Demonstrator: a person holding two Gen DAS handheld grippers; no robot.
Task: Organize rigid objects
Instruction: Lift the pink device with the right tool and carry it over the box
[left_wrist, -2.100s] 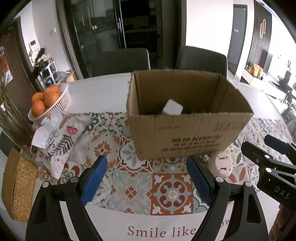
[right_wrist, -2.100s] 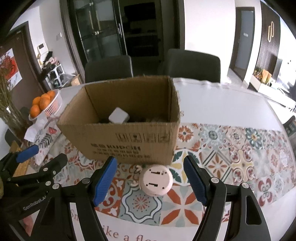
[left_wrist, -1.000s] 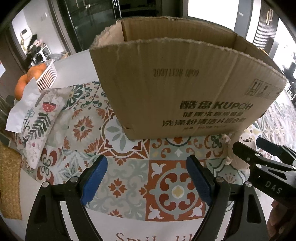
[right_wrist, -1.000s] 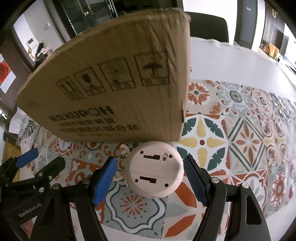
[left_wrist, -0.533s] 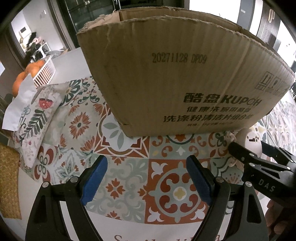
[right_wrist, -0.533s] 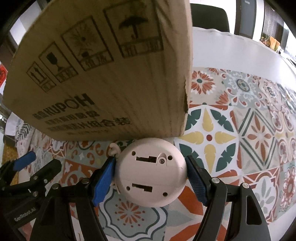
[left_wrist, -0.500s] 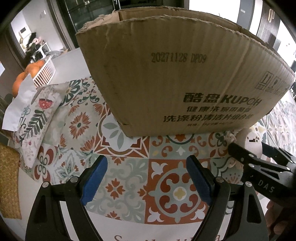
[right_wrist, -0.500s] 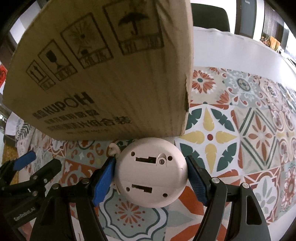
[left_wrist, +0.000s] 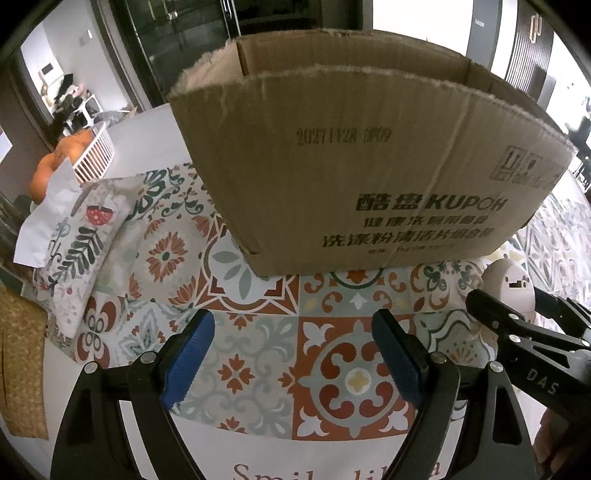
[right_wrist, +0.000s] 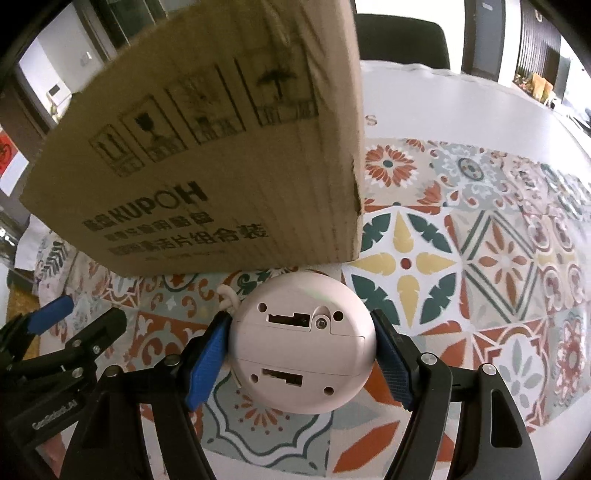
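A round pale pink device (right_wrist: 299, 354) lies underside up on the patterned tablecloth (right_wrist: 480, 258), just in front of the cardboard box (right_wrist: 221, 147). My right gripper (right_wrist: 299, 332) straddles it, one blue pad close against each side, jaws still wide and not squeezing. The device rests on the cloth. In the left wrist view the same device (left_wrist: 511, 284) peeks out at the box's right front corner between the right gripper's black fingers. My left gripper (left_wrist: 291, 332) stands open and empty over the cloth in front of the box (left_wrist: 351, 166). What is inside the box is hidden.
A white basket of oranges (left_wrist: 92, 147) stands at the far left, with a floral pouch (left_wrist: 81, 240) and white paper (left_wrist: 51, 206) beside it. A woven mat (left_wrist: 22, 362) lies at the left edge. A dark chair (right_wrist: 399, 37) stands behind the table.
Both grippers came down close to the box front. The right gripper slid forward until the pink device sat between its pads. In the last half second almost nothing moved.
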